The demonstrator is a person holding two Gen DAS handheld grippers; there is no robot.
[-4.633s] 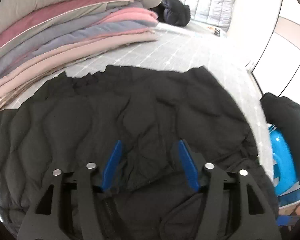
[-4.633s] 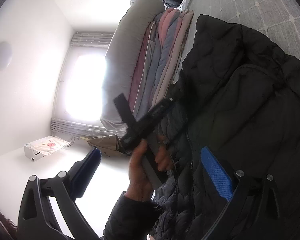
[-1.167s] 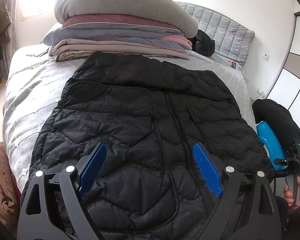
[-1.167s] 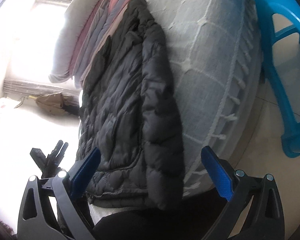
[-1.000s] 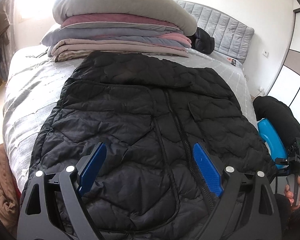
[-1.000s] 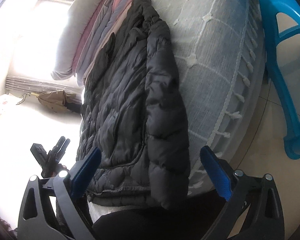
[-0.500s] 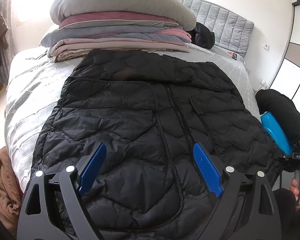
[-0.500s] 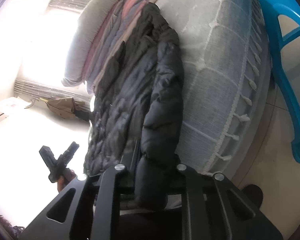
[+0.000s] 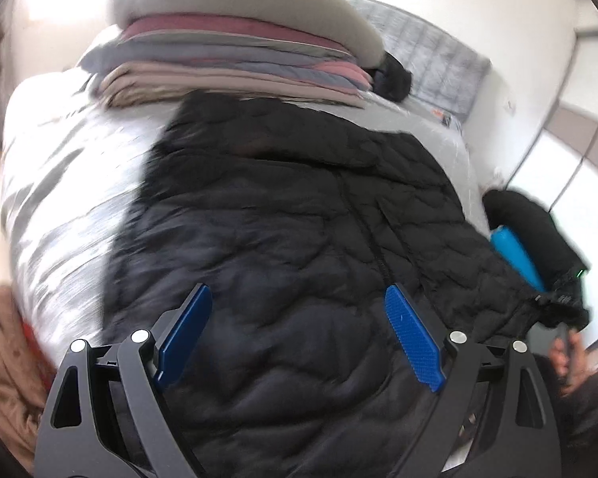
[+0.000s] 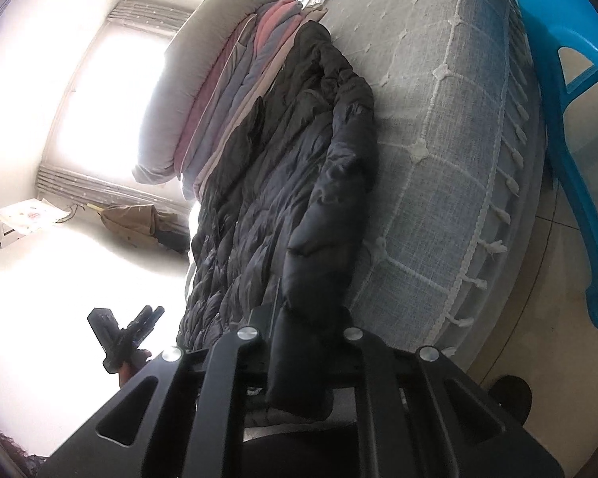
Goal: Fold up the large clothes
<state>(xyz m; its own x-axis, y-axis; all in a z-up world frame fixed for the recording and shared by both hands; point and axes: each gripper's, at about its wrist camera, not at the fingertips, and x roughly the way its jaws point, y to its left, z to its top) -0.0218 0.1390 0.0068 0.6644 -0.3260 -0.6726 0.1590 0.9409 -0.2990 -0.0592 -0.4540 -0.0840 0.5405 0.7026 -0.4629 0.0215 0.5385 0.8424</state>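
Observation:
A black quilted puffer jacket [image 9: 299, 207] lies spread out, front up, on the bed. My left gripper [image 9: 299, 294] hovers open over its lower half, with nothing between the blue pads. At the bed's side, one sleeve [image 10: 331, 207] hangs over the edge. My right gripper [image 10: 299, 322] has that sleeve's end between its jaws, which are closing on it. In the left wrist view the right gripper [image 9: 566, 302] shows at the jacket's right edge, in a hand [image 9: 570, 358]. The left gripper [image 10: 123, 334] appears small in the right wrist view.
A stack of folded blankets [image 9: 235, 63] with a grey pillow on top lies beyond the jacket's collar. The grey bedspread [image 10: 438, 159] has a tasselled edge. Close beside the bed stands a blue plastic chair [image 10: 570, 79] with a dark garment [image 9: 530, 223] on it. A brown cloth [image 9: 4, 358] lies at the left.
My right gripper went from wide open to clamped on the hanging sleeve end. My left gripper stayed open and shifted sideways over the jacket, blurring its view.

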